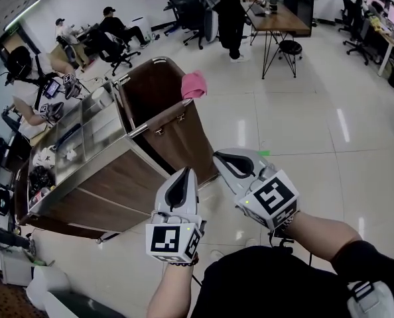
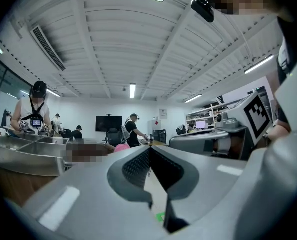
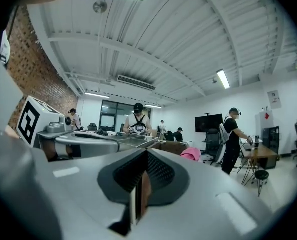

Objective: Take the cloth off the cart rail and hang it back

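Pink cloth on cart rail, straight ahead; right tool seemingly nearer than left tool; both pressed together, empty.

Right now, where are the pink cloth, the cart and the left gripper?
pink cloth [image 1: 194,85]: head view, middle of the draped fabric.
cart [image 1: 158,119]: head view, its metal top rim.
left gripper [image 1: 186,173]: head view, between its jaw tips.

Left gripper: held level, jaws closed, nothing gripped.
Right gripper: held level near the left, jaws closed, nothing gripped.
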